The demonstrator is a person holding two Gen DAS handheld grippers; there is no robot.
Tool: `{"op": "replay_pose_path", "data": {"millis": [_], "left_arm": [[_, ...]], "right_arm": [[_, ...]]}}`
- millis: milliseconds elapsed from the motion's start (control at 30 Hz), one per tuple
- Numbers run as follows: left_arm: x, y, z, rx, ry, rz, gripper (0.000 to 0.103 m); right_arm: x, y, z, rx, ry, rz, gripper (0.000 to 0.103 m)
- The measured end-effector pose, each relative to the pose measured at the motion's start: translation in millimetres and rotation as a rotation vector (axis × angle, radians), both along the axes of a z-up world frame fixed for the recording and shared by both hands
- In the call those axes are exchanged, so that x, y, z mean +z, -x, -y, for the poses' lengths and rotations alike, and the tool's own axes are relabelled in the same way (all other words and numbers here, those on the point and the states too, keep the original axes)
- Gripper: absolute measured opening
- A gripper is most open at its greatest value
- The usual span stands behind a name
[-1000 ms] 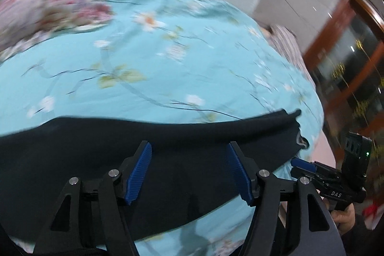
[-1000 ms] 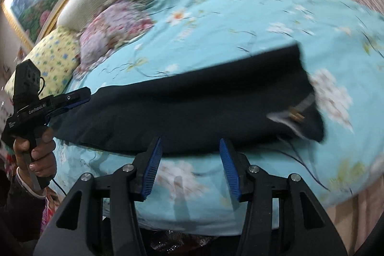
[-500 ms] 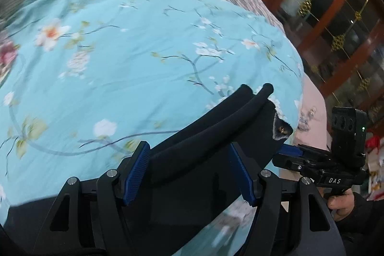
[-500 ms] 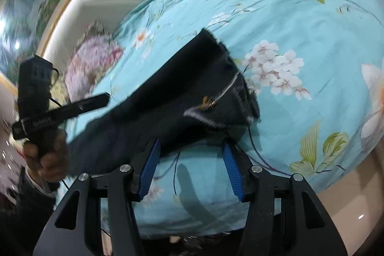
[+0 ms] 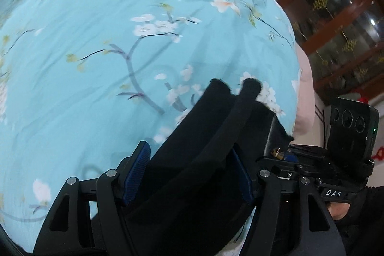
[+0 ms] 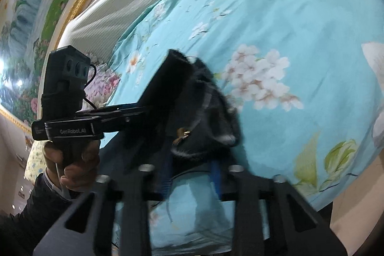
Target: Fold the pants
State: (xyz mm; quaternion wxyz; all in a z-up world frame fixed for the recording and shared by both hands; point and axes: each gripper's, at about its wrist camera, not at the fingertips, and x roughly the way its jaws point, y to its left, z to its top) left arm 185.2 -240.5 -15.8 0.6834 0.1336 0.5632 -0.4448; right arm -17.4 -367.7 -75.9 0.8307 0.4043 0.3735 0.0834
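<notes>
Black pants (image 5: pixel 211 136) lie folded lengthwise on the turquoise floral bedspread (image 5: pixel 120 40), waistband end near the bed's edge. My left gripper (image 5: pixel 188 172) is open, its blue-padded jaws straddling the dark fabric; the pants fill the gap between them. In the right wrist view the pants' waistband end (image 6: pixel 192 112), with a small brass button, sits right before my right gripper (image 6: pixel 192 174), whose jaws stand partly open around the fabric's edge. The view is blurred. The left gripper's fingers reach into the pants from the left.
A striped cream headboard (image 6: pixel 108 6) and a gold-framed landscape painting (image 6: pixel 31 4) stand behind the bed. Floral pillows (image 6: pixel 103 83) lie by the headboard. A wooden glass cabinet (image 5: pixel 336 4) stands beyond the bed's edge. The right gripper's camera block (image 5: pixel 350 131) is close at right.
Both grippers have swung toward the waistband end and closed in on the pants. The right gripper's jaws have narrowed. The fabric now lies between both pairs of jaws.
</notes>
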Motion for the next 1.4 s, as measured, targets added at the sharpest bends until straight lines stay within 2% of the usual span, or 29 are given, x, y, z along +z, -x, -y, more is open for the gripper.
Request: {"op": "replay_pose_path", "data": {"millis": [33,100,133,200,367,433,633,767,933,1133,1400], "left_arm": [[0,-1,5,-0.015,0.006,-0.005,0.055],[0,-3,15,-0.041,0.022,-0.032,0.025],[0,-4,20,-0.048,0.031,-0.041,0.019],[4,-4,28,-0.060,0.044,-0.005,0.012],[19,-7,32,-0.055,0.116,0.009,0.010],[21,-9,32,-0.051,0.123,0.007,0.010],[25,-12,24,-0.024,0.161,-0.016,0.010],[42,-5,11,-0.016,0.199,0.007,0.010],[63,2,-17,0.019,0.271,0.029,0.010],[84,13,-69,0.107,0.352,0.050,0.010],[89,30,-141,0.234,0.414,0.064,0.010]], "right_arm": [[-2,1,3,-0.002,-0.013,0.002,0.015],[-4,1,7,0.003,-0.023,0.009,0.013],[-2,1,7,0.006,-0.010,0.017,0.013],[0,2,9,0.004,0.002,0.030,0.012],[7,-2,30,-0.042,0.009,0.051,0.011],[8,-4,36,-0.049,0.008,0.053,0.011],[12,-5,34,-0.030,0.017,0.066,0.011],[22,-5,33,-0.003,-0.006,0.106,0.011],[46,-3,23,0.061,-0.017,0.203,0.012],[73,-12,-5,0.169,-0.045,0.294,0.012],[90,-30,-55,0.333,-0.038,0.343,0.012]]}}
